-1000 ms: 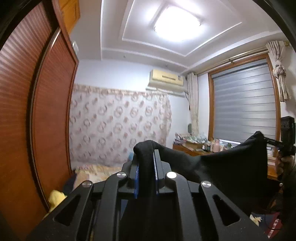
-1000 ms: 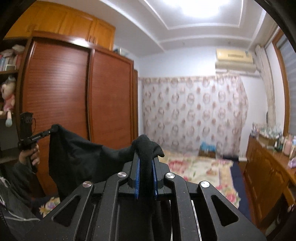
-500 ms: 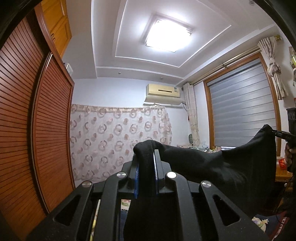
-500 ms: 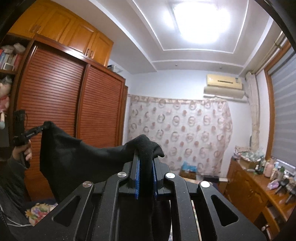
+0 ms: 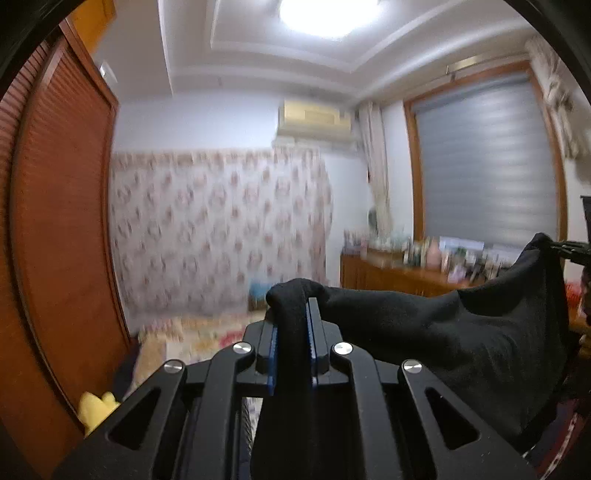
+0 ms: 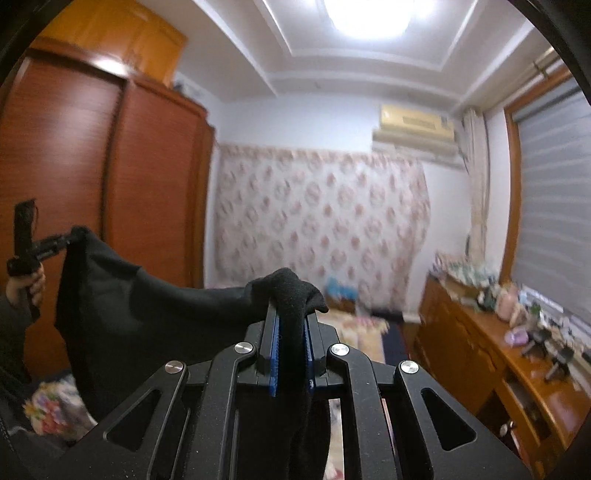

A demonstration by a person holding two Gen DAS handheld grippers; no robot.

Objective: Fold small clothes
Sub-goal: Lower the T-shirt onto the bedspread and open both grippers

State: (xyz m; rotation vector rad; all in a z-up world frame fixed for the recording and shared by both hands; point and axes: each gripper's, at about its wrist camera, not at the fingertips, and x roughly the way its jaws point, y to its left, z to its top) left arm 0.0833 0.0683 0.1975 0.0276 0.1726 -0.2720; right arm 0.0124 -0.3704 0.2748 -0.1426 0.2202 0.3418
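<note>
Room: I am looking at a bedroom, with a patterned curtain (image 5: 218, 229) straight ahead of both claws, a louvred wooden wardrobe (image 6: 110, 184) off to the left, and a lit ceiling lamp (image 5: 328, 16) overhead. Both views are blurred.
Window side: a grey roller blind (image 5: 487, 158) up to the right of my left claw; below it a wooden dresser (image 6: 491, 365) crowded with small bottles I cannot make out.
Wall unit: an air conditioner (image 6: 417, 127) above the curtain.
Left claw: my left gripper (image 5: 291, 328) is pinched tight on a bunched corner of the black garment (image 5: 461, 332), whose fabric humps over the blue pads.
Right claw: my right gripper (image 6: 291, 328) is clamped the same way on the garment's other corner, fabric spilling over the fingertips.
Garment: held in the air between the two claws, its top edge sagging slightly, the body hanging down below. From the left claw it runs off to the right; from the right claw it runs off to the left.
Floor level: floral bedding (image 6: 358, 328) lies ahead and below.
</note>
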